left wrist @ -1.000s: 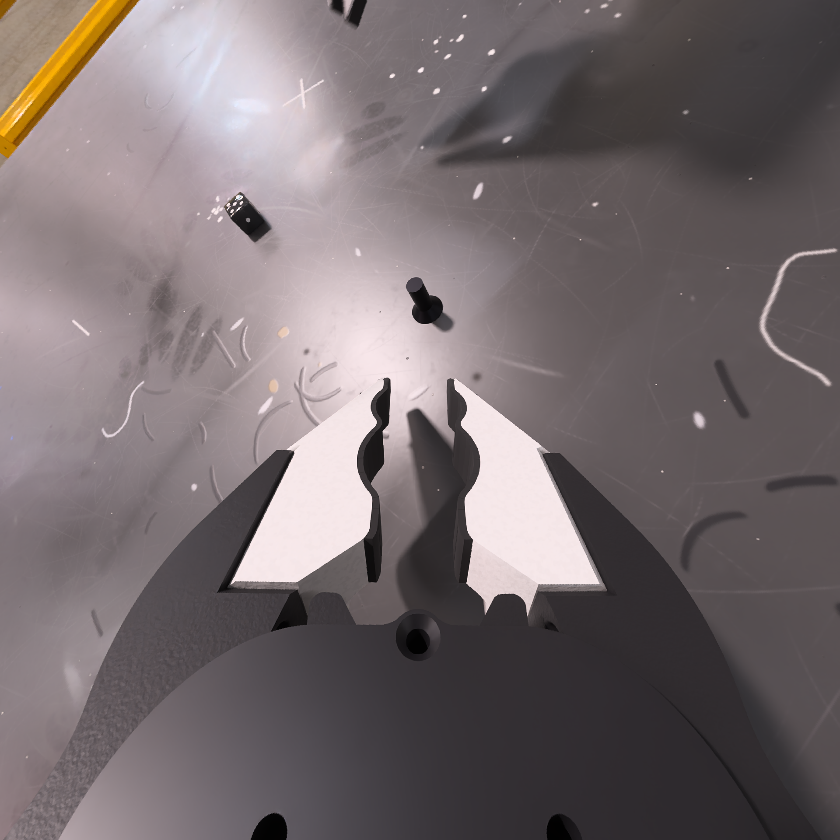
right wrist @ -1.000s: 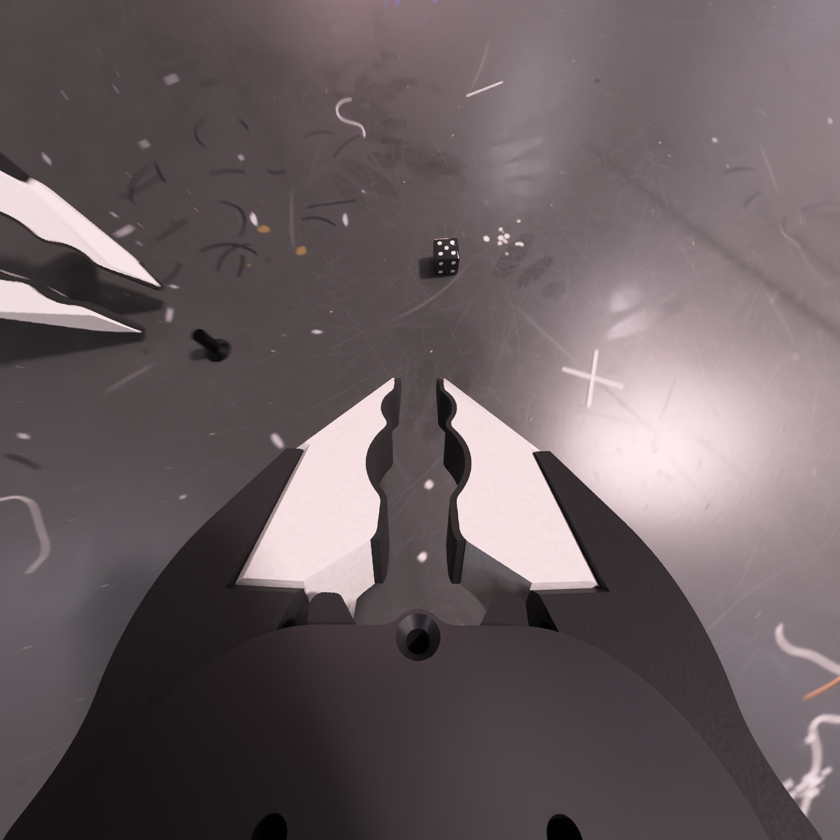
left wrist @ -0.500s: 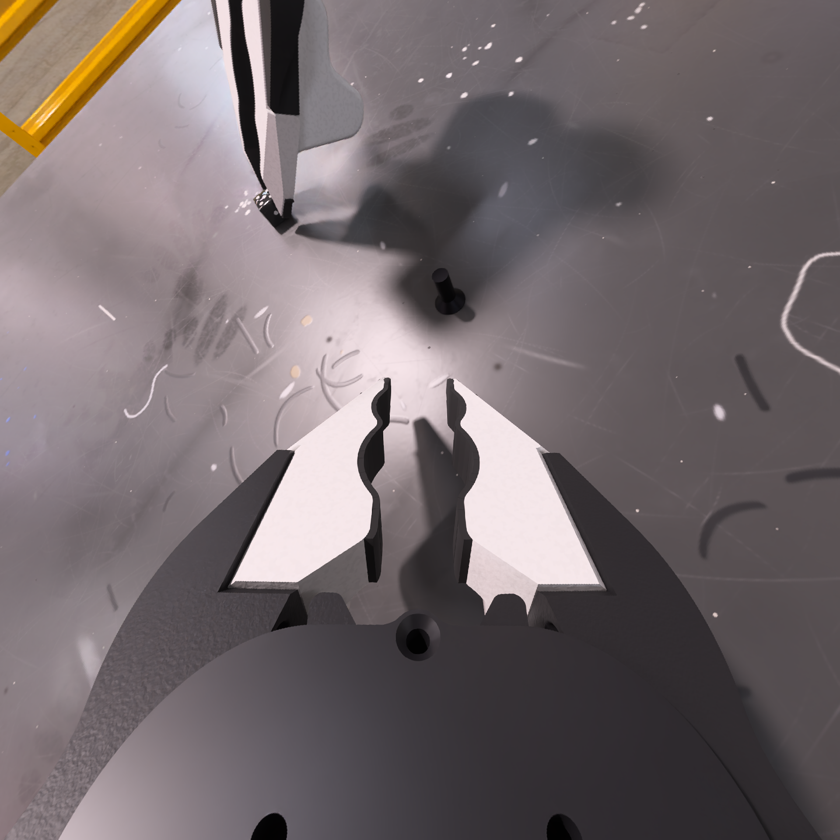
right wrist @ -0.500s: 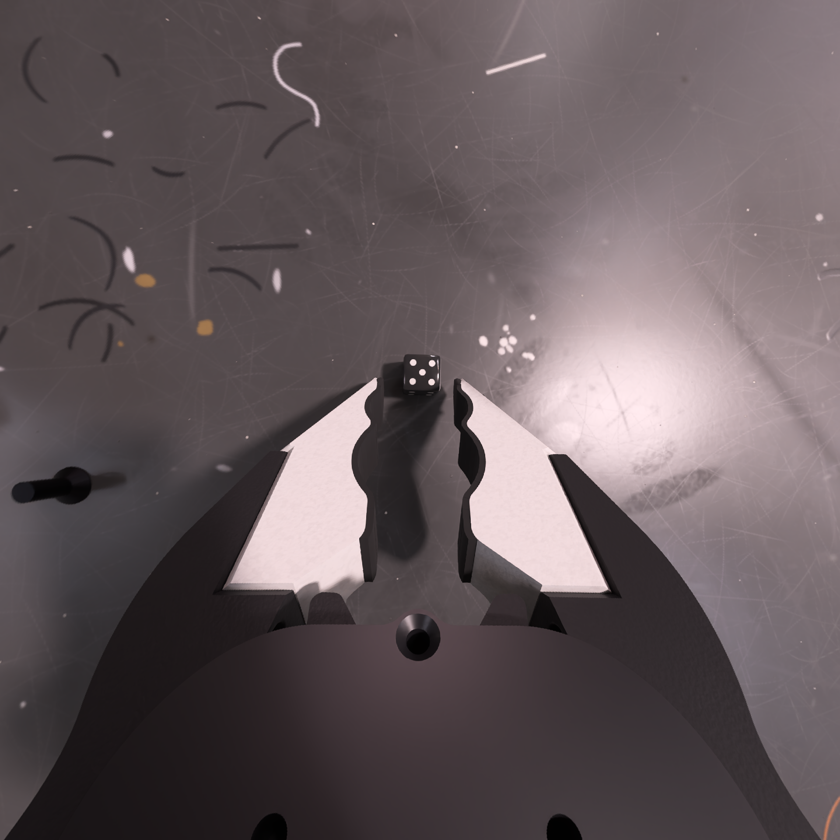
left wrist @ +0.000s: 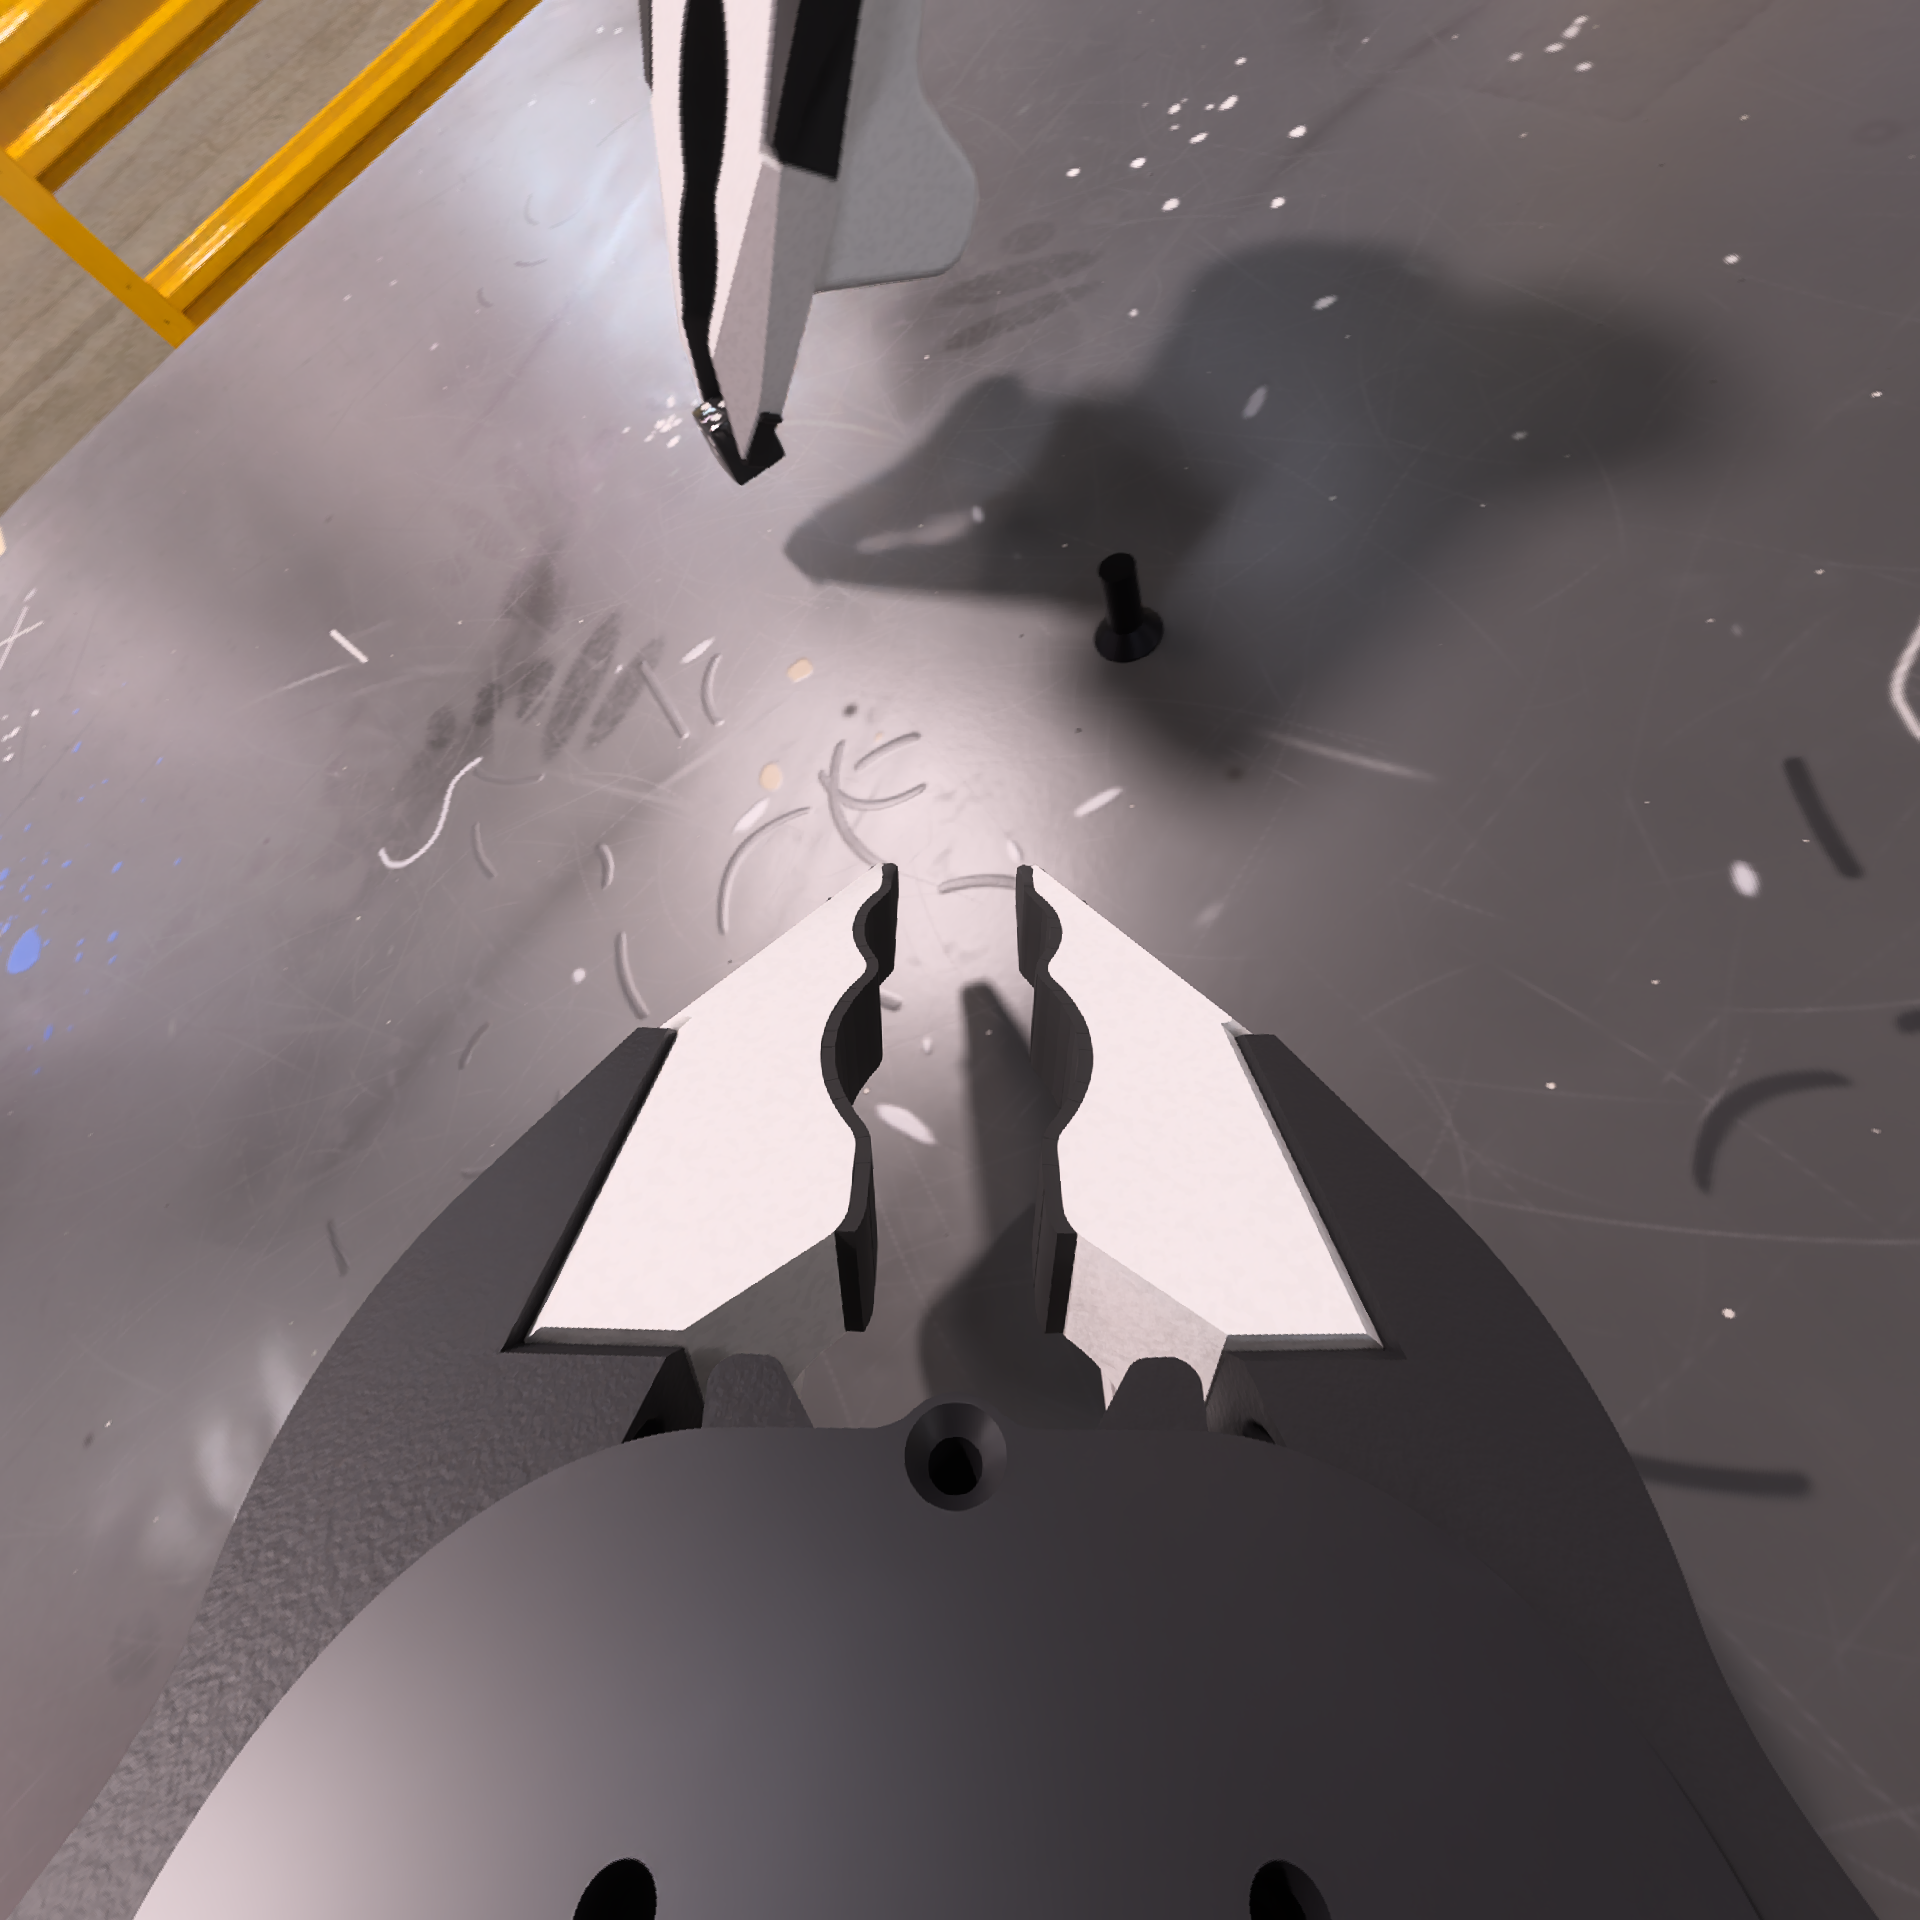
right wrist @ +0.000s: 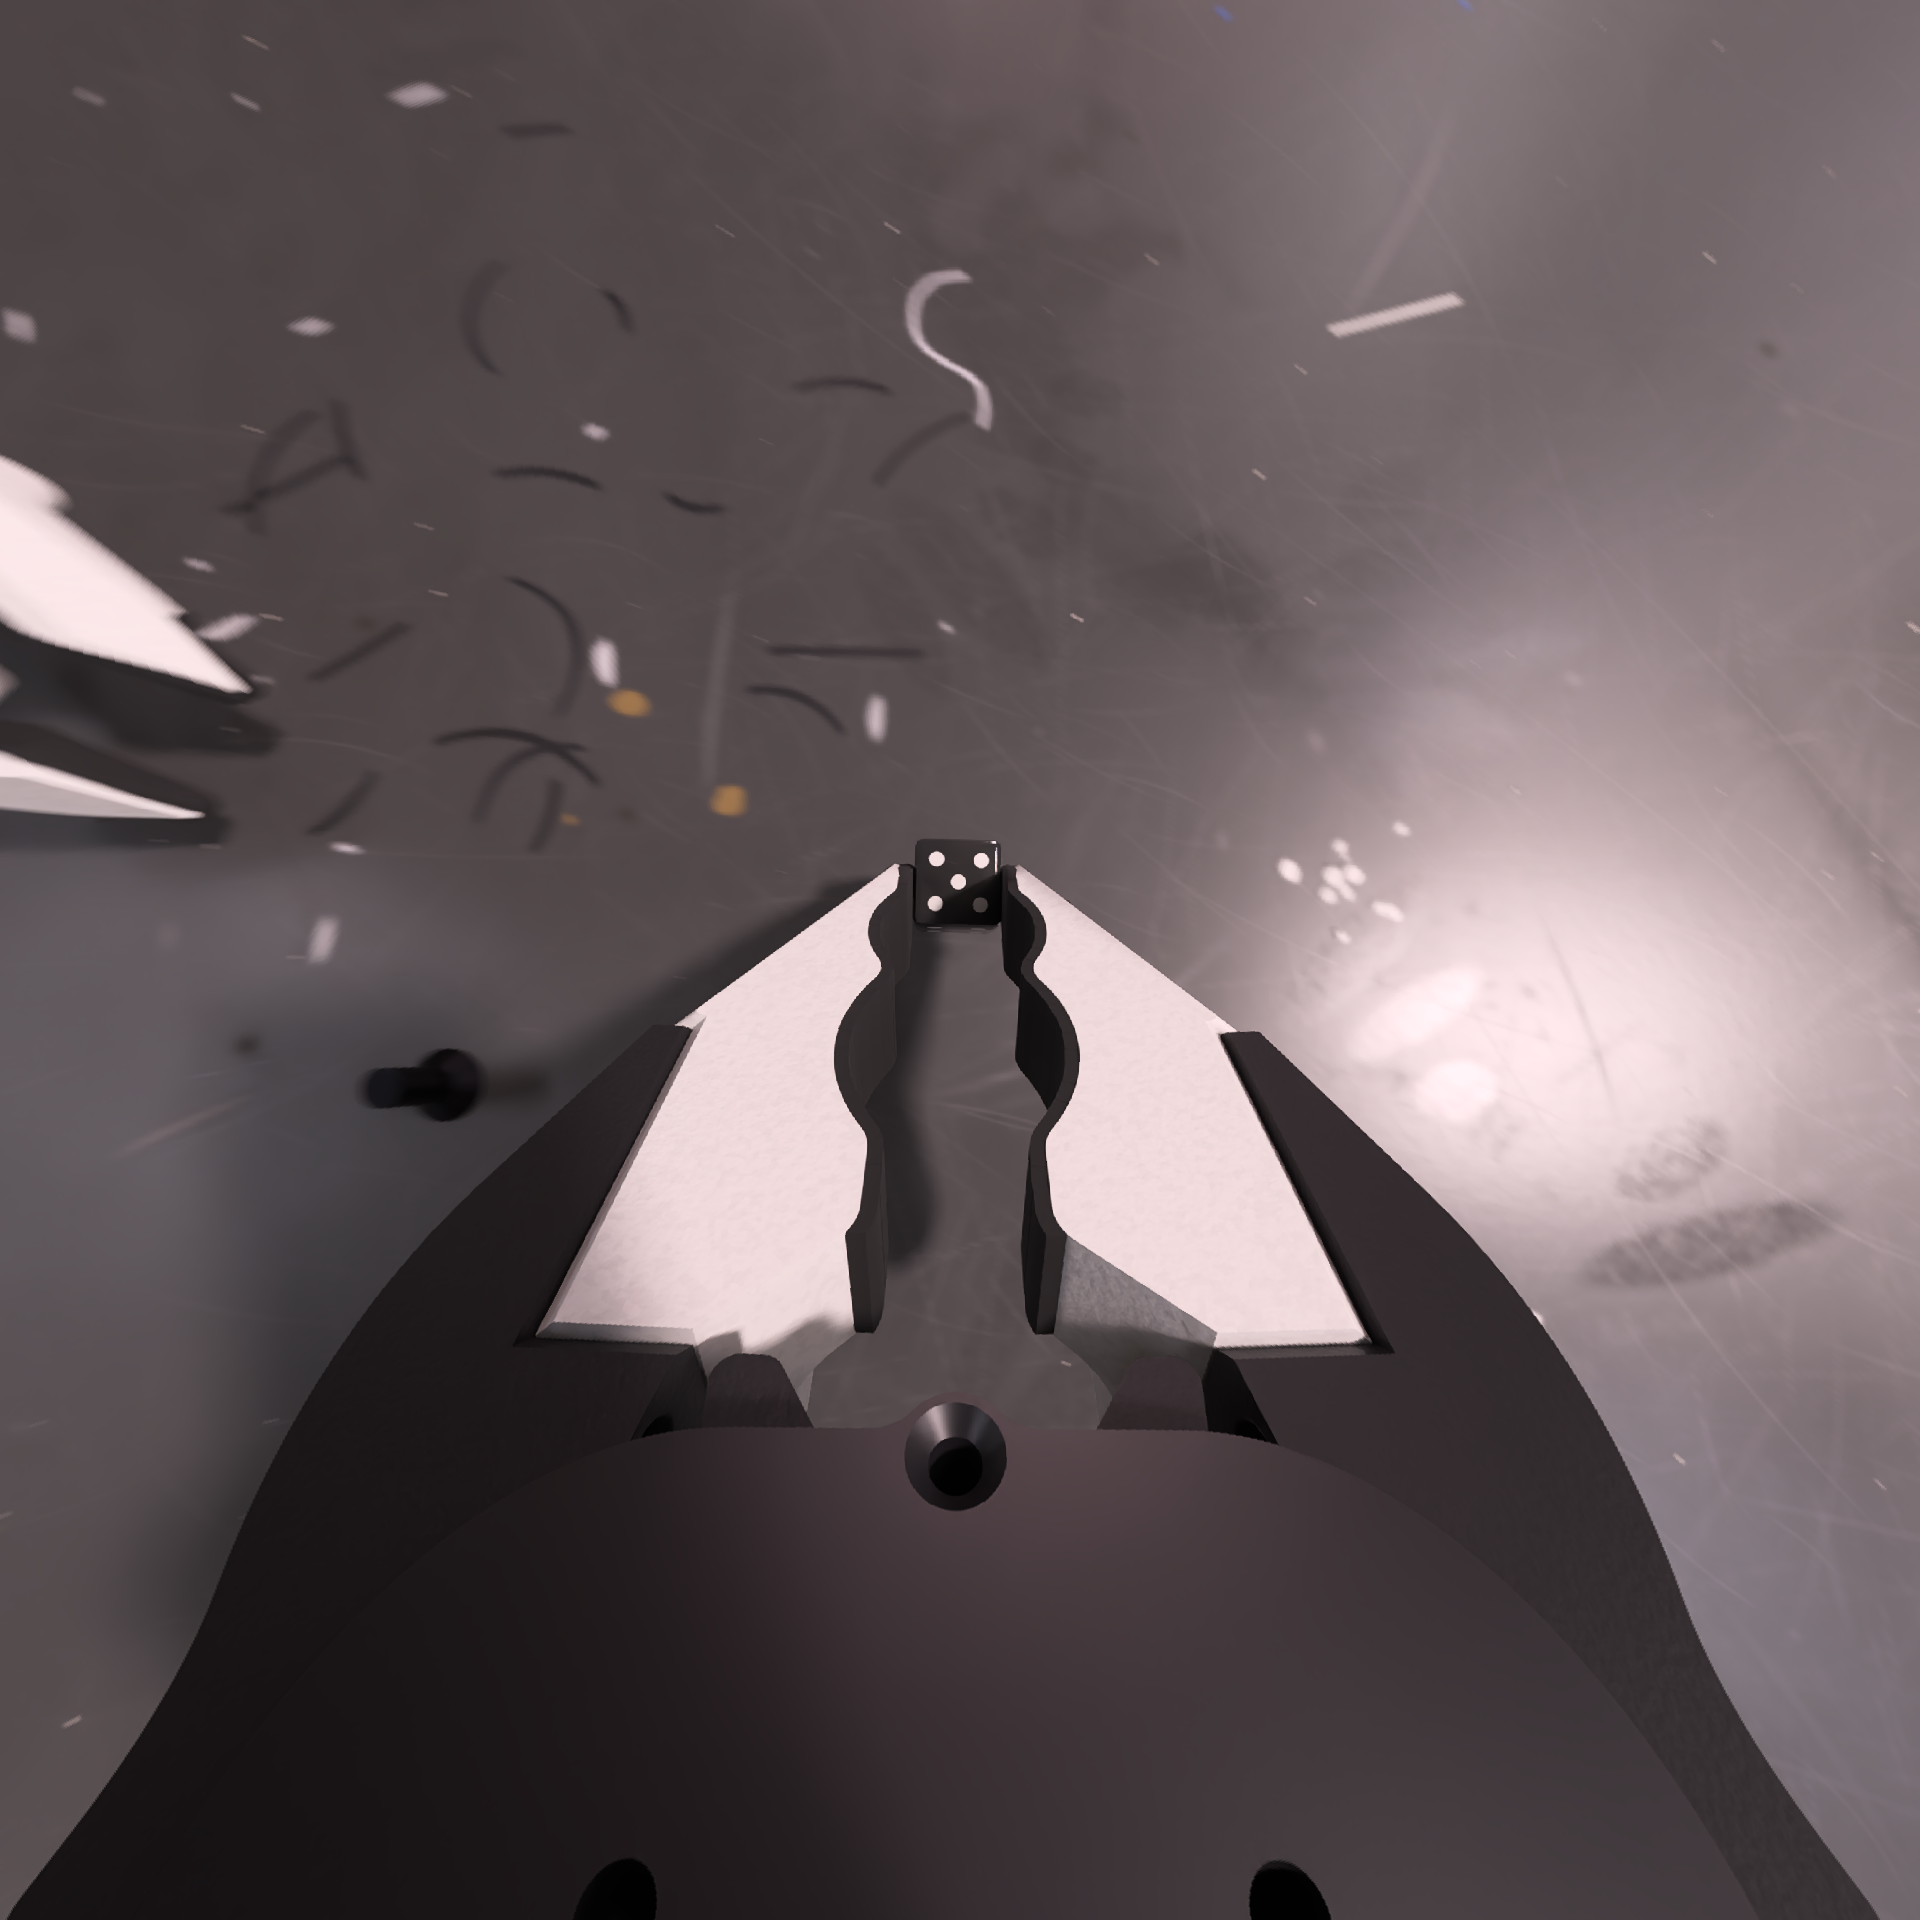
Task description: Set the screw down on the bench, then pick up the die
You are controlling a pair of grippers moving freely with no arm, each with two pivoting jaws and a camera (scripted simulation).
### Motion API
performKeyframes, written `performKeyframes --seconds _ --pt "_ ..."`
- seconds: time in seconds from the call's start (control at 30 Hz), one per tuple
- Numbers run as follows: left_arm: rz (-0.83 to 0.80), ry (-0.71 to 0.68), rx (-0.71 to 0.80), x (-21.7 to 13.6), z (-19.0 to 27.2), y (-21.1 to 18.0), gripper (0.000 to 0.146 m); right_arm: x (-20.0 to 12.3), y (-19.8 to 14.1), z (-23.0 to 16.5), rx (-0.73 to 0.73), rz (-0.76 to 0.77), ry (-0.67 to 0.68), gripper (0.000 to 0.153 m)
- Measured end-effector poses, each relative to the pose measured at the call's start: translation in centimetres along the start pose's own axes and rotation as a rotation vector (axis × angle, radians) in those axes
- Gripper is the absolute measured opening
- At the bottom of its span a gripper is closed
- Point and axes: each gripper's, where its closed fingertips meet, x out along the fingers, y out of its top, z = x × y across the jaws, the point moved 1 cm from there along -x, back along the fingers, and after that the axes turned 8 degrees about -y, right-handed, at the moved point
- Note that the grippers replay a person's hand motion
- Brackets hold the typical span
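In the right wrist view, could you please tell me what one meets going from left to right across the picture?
Left tool at the left edge → screw lying on the bench → die between the right tool tips.

The die (right wrist: 957, 883) was a small black cube with white pips, five of them on the face toward me. It sat pinched at the very tips of my right gripper (right wrist: 957, 896), clear of the bench (right wrist: 1455, 520). The screw (left wrist: 1122, 613) was short and black; it stood on its flat head on the grey scratched metal, shank up, well apart from the die.
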Motion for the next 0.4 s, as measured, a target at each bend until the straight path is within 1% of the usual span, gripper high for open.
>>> performKeyframes --seconds 0.2,0.4 --pt "0.024 0.052 -0.016 -1.0 -1.4 0.3 0.023 -1.7 3.1 -4.2 -0.014 0.101 0.118 0.016" --pt "0.058 0.118 -0.015 -2.0 -2.5 0.9 0.026 -2.8 5.7 -8.6 0.008 0.185 0.275 0.016"
